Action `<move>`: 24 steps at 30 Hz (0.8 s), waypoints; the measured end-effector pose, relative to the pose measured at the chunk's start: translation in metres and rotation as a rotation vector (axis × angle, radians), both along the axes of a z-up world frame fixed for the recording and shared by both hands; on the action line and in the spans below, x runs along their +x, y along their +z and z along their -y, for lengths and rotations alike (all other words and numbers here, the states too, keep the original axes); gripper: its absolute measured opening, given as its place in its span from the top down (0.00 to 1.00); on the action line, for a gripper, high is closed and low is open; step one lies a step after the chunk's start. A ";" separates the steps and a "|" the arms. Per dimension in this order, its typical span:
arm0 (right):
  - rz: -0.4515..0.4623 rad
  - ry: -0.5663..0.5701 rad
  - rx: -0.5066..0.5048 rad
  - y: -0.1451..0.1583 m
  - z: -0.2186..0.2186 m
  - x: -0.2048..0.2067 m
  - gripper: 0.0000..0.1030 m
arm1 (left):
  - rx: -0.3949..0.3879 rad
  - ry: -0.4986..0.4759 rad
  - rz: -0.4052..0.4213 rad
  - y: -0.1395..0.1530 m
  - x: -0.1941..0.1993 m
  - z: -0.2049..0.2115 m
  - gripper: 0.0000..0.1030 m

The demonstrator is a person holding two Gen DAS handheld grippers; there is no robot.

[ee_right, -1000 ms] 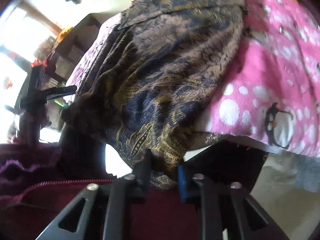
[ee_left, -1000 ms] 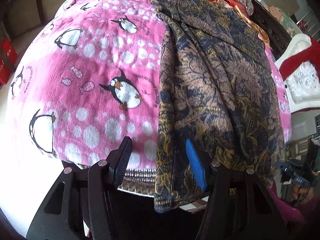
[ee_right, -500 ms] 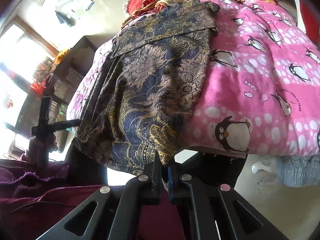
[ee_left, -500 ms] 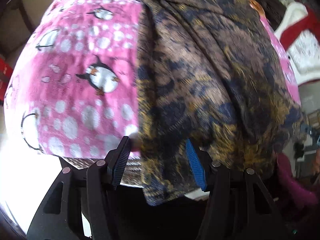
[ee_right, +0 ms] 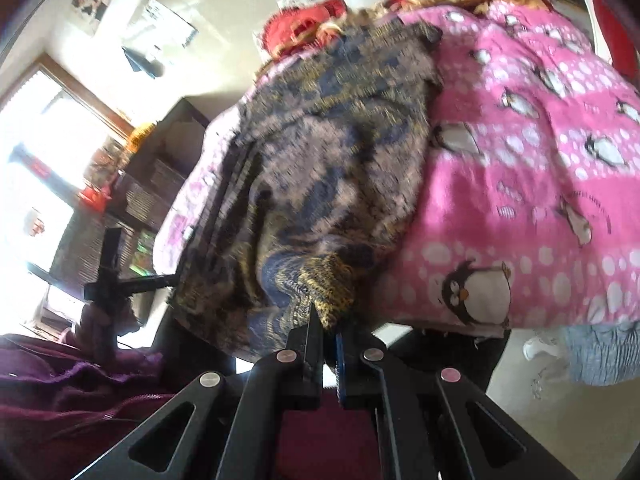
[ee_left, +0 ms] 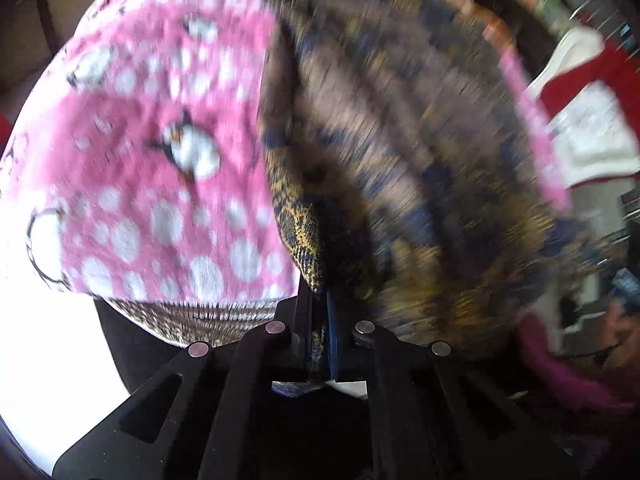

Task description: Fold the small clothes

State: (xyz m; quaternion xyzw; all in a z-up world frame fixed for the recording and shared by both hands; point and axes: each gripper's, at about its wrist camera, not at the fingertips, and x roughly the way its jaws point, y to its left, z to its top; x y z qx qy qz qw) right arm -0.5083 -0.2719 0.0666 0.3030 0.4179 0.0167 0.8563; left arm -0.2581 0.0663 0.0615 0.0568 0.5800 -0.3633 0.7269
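Observation:
A brown, navy and gold patterned garment [ee_left: 400, 140] lies along a pink penguin blanket [ee_left: 152, 152] on a bed. My left gripper [ee_left: 320, 300] is shut on the garment's near hem at its left edge. My right gripper [ee_right: 326, 320] is shut on the near hem of the same garment [ee_right: 320, 160], beside the blanket [ee_right: 520, 184]. Both views are motion-blurred. The hem is bunched up at each pair of fingertips.
Red and gold bedding [ee_right: 312, 24] is piled at the far end of the bed. A dark shelf unit [ee_right: 152, 184] and a bright window stand to the left. A white and red chair [ee_left: 592, 120] stands right of the bed. The person's maroon jacket [ee_right: 80, 400] is close below.
My left gripper has closed from wide open onto the garment's hem. My right gripper has tightened on the hem, and both have lifted it so the near edge bunches up.

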 end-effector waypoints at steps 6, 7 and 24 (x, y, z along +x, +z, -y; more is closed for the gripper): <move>0.088 0.023 -0.001 0.040 -0.005 -0.012 0.96 | -0.120 0.066 0.069 0.051 0.013 -0.044 0.96; 0.093 0.027 0.002 0.042 -0.006 -0.013 0.96 | -0.113 0.075 0.065 0.050 0.015 -0.048 0.96; 0.160 -0.057 0.032 0.064 0.072 0.072 0.96 | -0.317 0.090 0.086 0.098 0.116 0.010 0.96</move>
